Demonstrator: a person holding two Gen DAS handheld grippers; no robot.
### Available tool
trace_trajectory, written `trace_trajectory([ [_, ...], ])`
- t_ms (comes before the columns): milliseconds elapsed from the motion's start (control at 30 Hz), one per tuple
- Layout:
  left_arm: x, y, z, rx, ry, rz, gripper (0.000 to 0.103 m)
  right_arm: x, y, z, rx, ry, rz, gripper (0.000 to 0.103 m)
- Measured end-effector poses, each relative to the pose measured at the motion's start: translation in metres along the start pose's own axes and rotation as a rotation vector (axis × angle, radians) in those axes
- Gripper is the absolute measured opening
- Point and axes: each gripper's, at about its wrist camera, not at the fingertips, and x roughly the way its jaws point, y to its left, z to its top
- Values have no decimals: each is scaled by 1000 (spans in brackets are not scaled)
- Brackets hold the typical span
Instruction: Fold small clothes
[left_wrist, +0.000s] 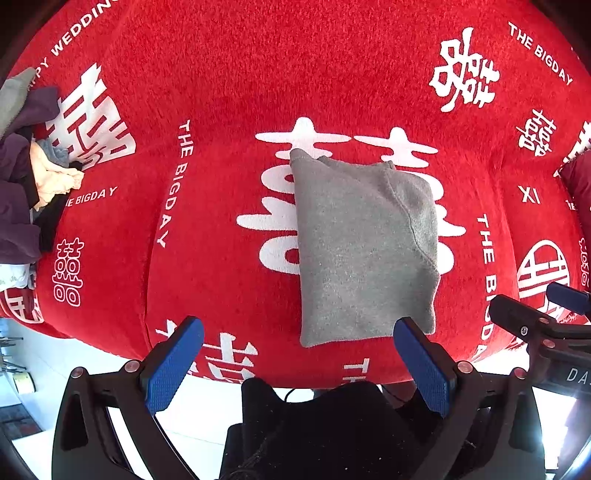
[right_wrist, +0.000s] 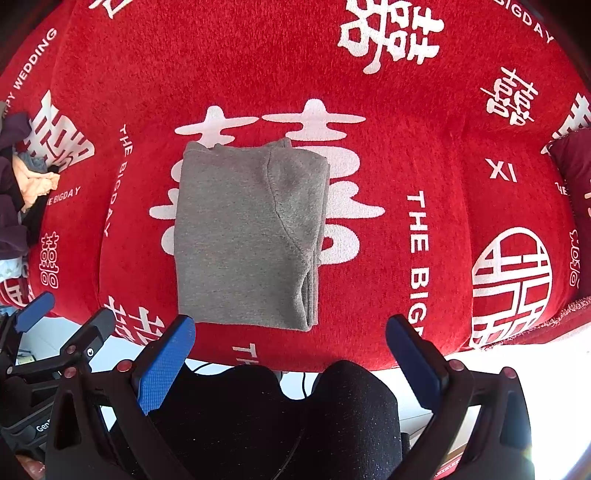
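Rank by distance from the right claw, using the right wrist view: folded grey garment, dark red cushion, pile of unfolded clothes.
1. Folded grey garment: straight ahead of the right claw, its near edge close to the claw's left fingertip.
2. Dark red cushion at the far right edge and pile of unfolded clothes at the far left edge: both clearly farther, too close to call between them.

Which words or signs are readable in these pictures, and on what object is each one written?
"THE BIGDAY": red cloth
"XI": same cloth
"WEDDING", its preceding word cut off: cloth's far-left edge
White double-happiness characters: printed all over the cloth
"DA", cut off: right claw's body
"Gen", cut off: left claw's body
Grey folded garment: no text
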Motion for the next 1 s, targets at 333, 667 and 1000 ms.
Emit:
trace_trajectory([
  [333,-2,-1,-2,12,-4,0,103,-1,-1,-2,7,-7,-1,103],
  [667,-2,-2,-3,8,-5,2,103,-2,0,-2,10,-7,-5,103],
  [1000,-2,-1,-2,10,-7,2,103,-3,3,-2,5,-9,-11,103],
])
